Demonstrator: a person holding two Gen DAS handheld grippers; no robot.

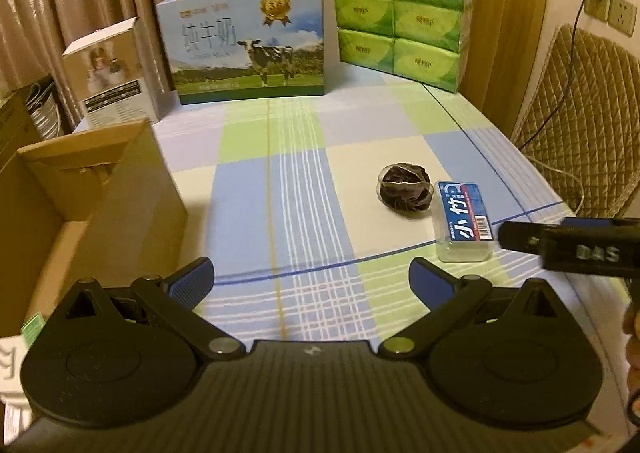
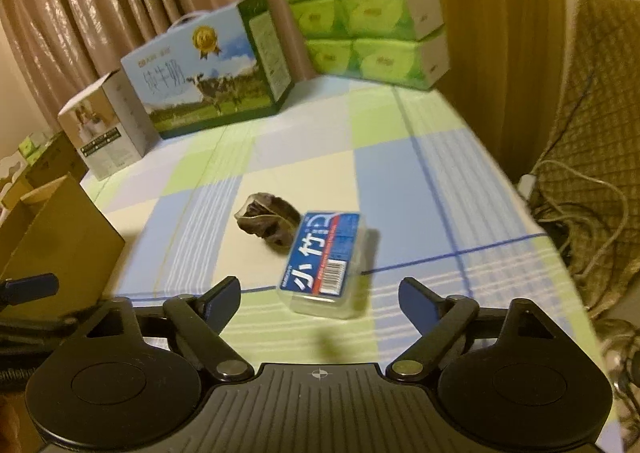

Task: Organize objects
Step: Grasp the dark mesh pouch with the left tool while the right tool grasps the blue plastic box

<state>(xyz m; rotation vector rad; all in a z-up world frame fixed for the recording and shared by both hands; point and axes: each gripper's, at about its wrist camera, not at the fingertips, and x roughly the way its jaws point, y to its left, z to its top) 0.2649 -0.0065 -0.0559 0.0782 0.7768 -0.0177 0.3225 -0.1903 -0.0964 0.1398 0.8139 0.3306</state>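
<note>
A table with a checked cloth (image 1: 304,157) holds everything. At its left edge stands an open cardboard box (image 1: 92,193). At the back sit a pack of 6 green tissue packets (image 1: 400,17), a blue milk box with a cow on it (image 1: 248,41) and a small white box (image 1: 116,73). Near the middle a clear little box with a blue label (image 2: 326,263) lies just beside a dark scrunchie (image 2: 268,223). The right gripper (image 2: 320,299) has its 2 jaws apart, with the clear box just in front of them and not touched. The left gripper (image 1: 310,279) is wide apart over bare cloth.
</note>
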